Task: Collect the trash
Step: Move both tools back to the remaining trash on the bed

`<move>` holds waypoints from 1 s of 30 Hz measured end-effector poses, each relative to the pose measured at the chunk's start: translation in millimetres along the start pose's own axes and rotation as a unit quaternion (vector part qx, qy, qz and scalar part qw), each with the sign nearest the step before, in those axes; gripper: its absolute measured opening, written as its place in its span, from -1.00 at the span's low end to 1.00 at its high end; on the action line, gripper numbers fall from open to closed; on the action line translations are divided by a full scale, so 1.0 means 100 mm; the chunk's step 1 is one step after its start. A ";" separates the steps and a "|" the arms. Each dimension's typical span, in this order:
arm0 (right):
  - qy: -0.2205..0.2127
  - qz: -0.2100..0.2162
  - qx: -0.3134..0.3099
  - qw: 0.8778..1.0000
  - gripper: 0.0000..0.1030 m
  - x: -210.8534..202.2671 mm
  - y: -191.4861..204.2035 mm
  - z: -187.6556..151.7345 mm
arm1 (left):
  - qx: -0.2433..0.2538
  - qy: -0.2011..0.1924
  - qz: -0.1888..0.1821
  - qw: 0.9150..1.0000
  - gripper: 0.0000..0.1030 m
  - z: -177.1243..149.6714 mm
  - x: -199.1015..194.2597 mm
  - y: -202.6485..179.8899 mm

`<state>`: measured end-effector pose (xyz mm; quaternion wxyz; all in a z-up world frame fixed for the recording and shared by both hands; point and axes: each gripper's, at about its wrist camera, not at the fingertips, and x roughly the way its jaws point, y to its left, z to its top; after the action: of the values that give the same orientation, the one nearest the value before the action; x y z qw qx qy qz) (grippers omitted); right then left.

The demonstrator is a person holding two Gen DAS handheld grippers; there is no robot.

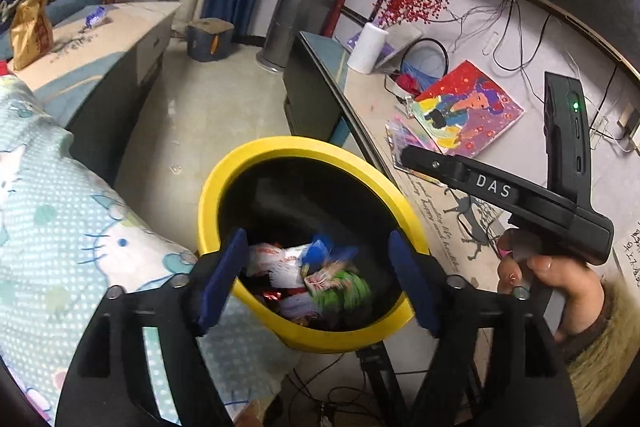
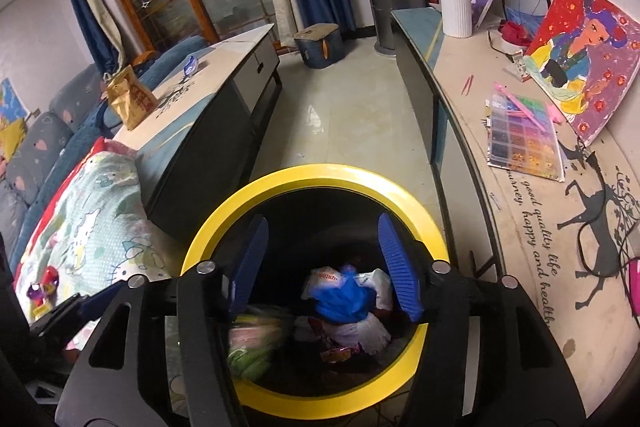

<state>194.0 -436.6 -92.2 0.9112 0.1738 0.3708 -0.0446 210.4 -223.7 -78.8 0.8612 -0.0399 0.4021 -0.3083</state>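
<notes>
Looking down past both grippers, we see one yellow bin [image 2: 420, 203]. Our left gripper [image 1: 318, 281] has its jaws spread, with nothing between them; below them, inside the bin, lie several wrappers [image 1: 280, 263]. Our right gripper [image 2: 322, 267] also has spread, empty jaws above the bin, and one blue bag [image 2: 344, 301] lies below them.

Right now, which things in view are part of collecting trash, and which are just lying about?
Part of the job:
- yellow bin
- wrappers inside it
- left gripper, open over the bin
- right gripper, open over the bin

Lying about:
- white vase
- painting
- bead box
- blanket

Possibly trash, cannot tell:
- brown paper bag
</notes>
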 end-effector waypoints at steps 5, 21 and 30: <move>-0.008 -0.004 -0.016 1.000 0.23 -0.04 0.12 -0.02 | 0.004 -0.027 0.042 0.999 0.86 -0.05 -0.25 0.07; -0.015 0.051 -0.094 0.994 0.34 -0.19 0.83 -0.19 | -0.052 -0.099 0.156 0.981 0.87 -0.32 -1.16 0.56; -0.015 0.078 -0.124 0.989 0.35 -0.28 1.12 -0.32 | -0.082 -0.121 0.187 0.972 0.87 -0.43 -1.48 0.79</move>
<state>176.3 -321.7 -61.6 0.9319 0.0878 0.3447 0.0705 147.2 -68.7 -34.5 0.9395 -0.0718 0.3194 -0.1009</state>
